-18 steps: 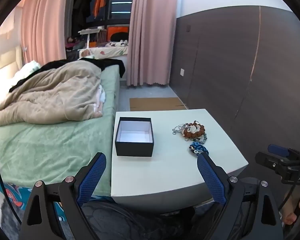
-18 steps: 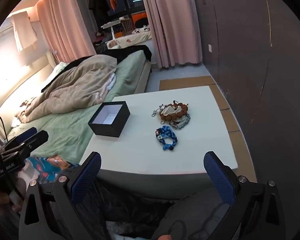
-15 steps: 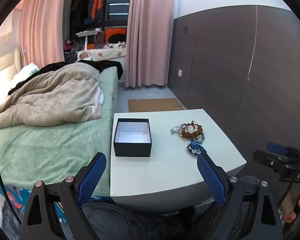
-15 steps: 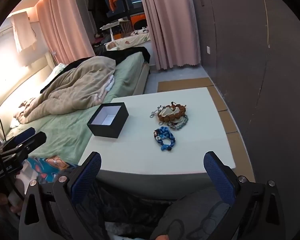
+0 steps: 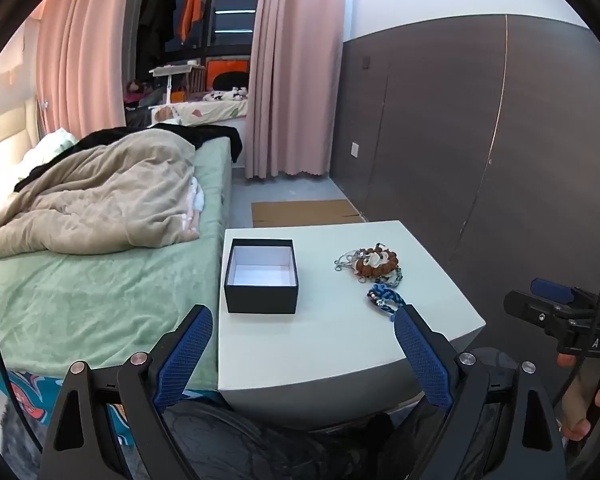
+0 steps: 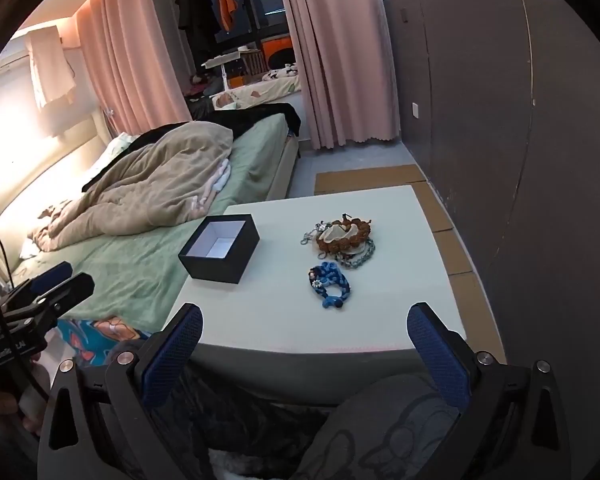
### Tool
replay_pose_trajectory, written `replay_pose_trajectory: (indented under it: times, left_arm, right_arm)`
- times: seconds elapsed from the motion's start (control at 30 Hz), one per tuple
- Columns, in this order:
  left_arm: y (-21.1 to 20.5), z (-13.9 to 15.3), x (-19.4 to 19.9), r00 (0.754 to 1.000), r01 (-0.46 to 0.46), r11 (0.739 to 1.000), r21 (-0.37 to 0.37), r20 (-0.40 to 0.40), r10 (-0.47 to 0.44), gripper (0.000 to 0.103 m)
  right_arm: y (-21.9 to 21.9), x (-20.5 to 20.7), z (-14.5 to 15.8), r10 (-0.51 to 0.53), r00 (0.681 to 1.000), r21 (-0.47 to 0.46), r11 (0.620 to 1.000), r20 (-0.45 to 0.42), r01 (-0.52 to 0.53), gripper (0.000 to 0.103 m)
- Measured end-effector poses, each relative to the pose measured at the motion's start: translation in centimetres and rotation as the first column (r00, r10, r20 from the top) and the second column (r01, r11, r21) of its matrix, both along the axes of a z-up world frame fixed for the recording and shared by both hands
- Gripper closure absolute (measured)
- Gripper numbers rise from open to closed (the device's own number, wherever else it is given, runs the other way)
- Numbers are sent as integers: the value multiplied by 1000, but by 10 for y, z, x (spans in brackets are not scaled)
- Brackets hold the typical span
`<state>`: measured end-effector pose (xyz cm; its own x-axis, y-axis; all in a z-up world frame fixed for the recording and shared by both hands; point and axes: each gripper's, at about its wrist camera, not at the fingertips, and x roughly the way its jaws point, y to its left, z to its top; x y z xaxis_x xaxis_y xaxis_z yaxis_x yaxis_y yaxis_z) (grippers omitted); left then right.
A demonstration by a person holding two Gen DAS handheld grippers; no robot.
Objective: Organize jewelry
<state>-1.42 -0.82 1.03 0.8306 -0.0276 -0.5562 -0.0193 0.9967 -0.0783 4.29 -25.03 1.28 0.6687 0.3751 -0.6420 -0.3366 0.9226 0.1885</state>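
An open black box (image 5: pixel 261 276) with a white, empty inside stands on the left of a small white table (image 5: pixel 324 344); it also shows in the right wrist view (image 6: pixel 219 249). A brown bead bracelet on a tangle of silver chains (image 5: pixel 370 261) (image 6: pixel 342 235) lies to its right. A blue braided bracelet (image 5: pixel 386 298) (image 6: pixel 329 280) lies nearer me. My left gripper (image 5: pixel 302 354) is open and empty, short of the table's near edge. My right gripper (image 6: pixel 304 350) is open and empty, also short of the near edge.
A bed (image 5: pixel 80 280) with a beige duvet (image 5: pixel 100 196) adjoins the table's left side. A dark panelled wall (image 5: pixel 480 140) runs along the right. Cardboard sheets (image 6: pixel 440 208) lie on the floor beyond the table. Pink curtains (image 5: pixel 292 80) hang behind.
Both grippers have drawn back slightly, so the table looks a little farther away. Nothing on the table has moved. Both grippers stay open.
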Motion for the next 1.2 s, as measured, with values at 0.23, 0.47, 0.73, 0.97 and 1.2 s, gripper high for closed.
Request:
replay_pose_trajectory:
  times: [0.23, 0.47, 0.73, 0.97, 1.2]
  left_arm:
    - [9, -4, -4, 1000, -17, 1000, -26, 0, 17, 11]
    - [13, -10, -6, 1000, -21, 999, -24, -6, 21, 11]
    - [16, -11, -6, 1000, -27, 999, -34, -3, 27, 11]
    - [16, -11, -10, 1000, -23, 999, -36, 5, 24, 11]
    - [13, -11, -13, 1000, -23, 999, -33, 12, 23, 11]
  right_arm:
    - [5, 0, 0, 10, 1000, -13, 1000, 9, -10, 0]
    - [7, 1, -5, 8, 1000, -11, 1000, 6, -8, 0]
    - [10, -1, -7, 15, 1000, -15, 1000, 11, -15, 0]
    - [12, -7, -5, 22, 1000, -21, 1000, 18, -22, 0]
    - [13, -11, -3, 21, 999, -23, 1000, 26, -21, 0]
